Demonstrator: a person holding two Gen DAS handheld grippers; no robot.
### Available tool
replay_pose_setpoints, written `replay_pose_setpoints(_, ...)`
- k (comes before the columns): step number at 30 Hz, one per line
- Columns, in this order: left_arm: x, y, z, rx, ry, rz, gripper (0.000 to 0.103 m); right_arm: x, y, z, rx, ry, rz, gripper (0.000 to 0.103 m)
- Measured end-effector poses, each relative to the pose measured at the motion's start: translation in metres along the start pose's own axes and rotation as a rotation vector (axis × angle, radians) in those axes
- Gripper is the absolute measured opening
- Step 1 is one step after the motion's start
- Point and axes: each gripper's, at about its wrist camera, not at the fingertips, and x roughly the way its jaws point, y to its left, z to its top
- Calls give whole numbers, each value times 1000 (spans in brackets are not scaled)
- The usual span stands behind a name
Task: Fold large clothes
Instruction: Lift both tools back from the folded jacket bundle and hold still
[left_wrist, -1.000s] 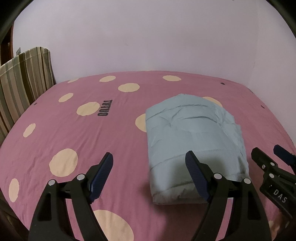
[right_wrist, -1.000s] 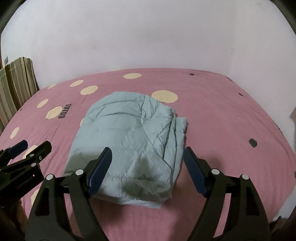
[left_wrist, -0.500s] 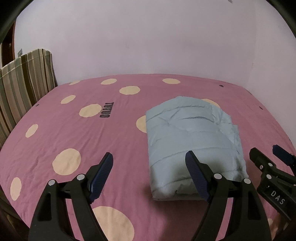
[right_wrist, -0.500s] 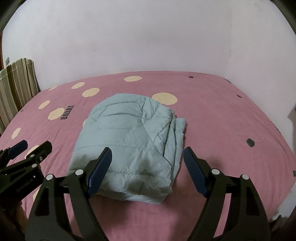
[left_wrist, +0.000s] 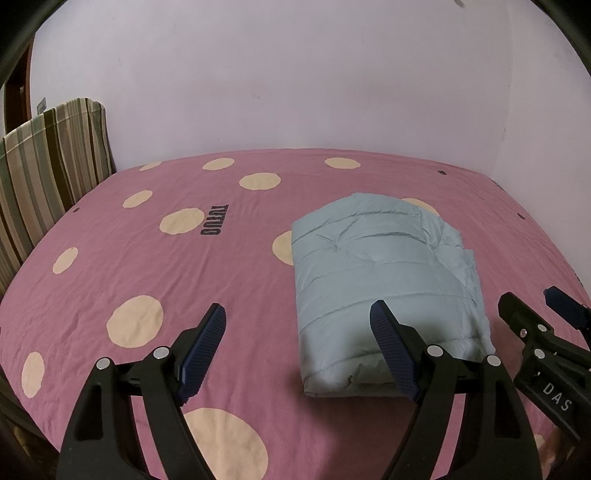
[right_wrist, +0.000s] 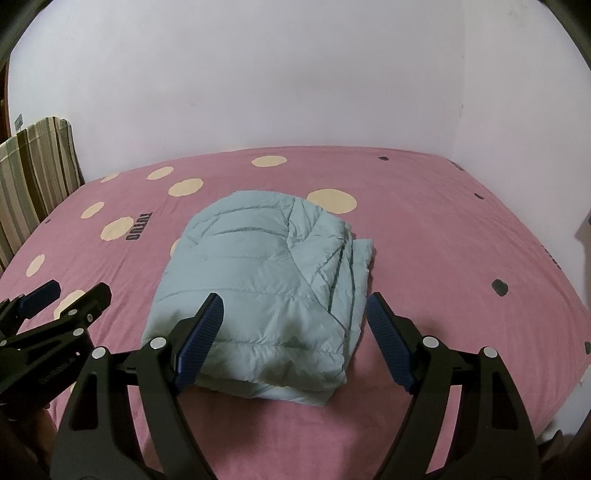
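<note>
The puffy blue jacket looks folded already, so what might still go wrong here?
The jacket is puffy, and its layered edges on the right sit loose, so it may spring open. Both the left gripper and right gripper are open just above it; a low move might snag and undo the fold.

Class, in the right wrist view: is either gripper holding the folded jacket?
No: the jacket lies free on the bed, both jaws wide open.

The left tongs (left_wrist: 297, 347) are spread wide, blue pads (left_wrist: 203, 349) facing each other with nothing between them. The right tongs (right_wrist: 293, 339) are equally splayed and empty. Both seem to hover side by side at like height, though the fisheye distorts this.
</note>
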Motion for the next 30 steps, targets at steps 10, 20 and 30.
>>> replay_pose_setpoints(10,-2,1,1,-2,-1,4,79,-4,3,0,-2,-7,1,80)
replay_pose_setpoints(20,-7,2,0,-1,-15,-2,79,-11,7,0,-6,-21,1,80)
replay_pose_setpoints(30,-13,1,1,-1,-30,-6,79,-15,9,1,-12,-27,1,80)
